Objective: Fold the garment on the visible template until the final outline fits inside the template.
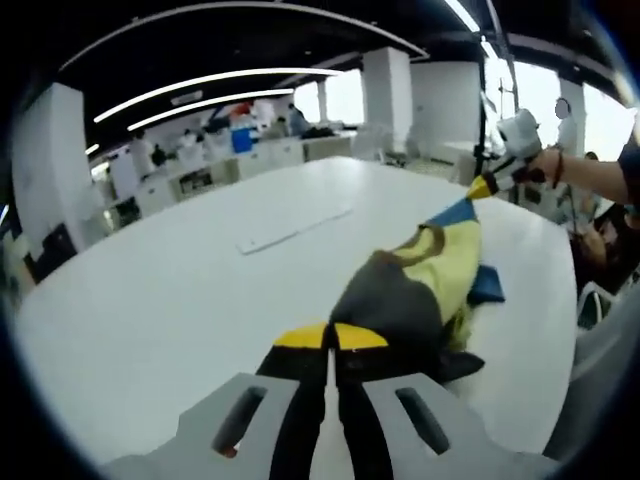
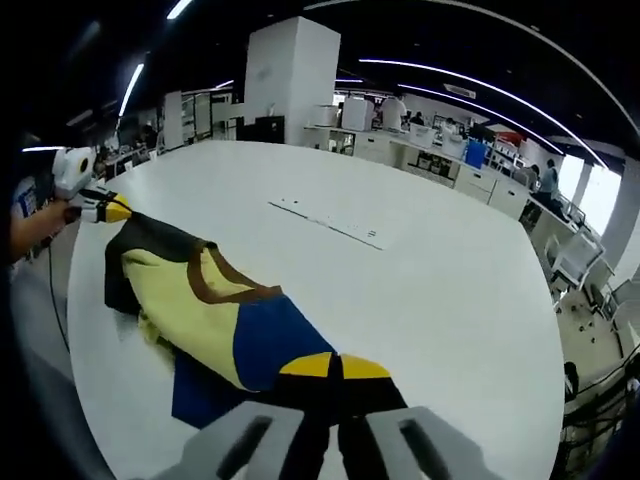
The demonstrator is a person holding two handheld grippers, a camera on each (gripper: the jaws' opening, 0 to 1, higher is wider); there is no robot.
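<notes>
2 grippers: left gripper (image 1: 332, 337) and right gripper (image 2: 335, 366), jaws pinching opposite garment (image 2: 215, 315) ends, stretching it over surface (image 2: 400, 280) for folding.

No words, numbers or signs can be read in either view. The garment (image 2: 215, 315) is yellow, blue and dark, with brown trim, and has no letters on it that can be made out. The white table (image 2: 420, 270) has a thin line with tiny dark marks on it, but they are too small to read.
</notes>
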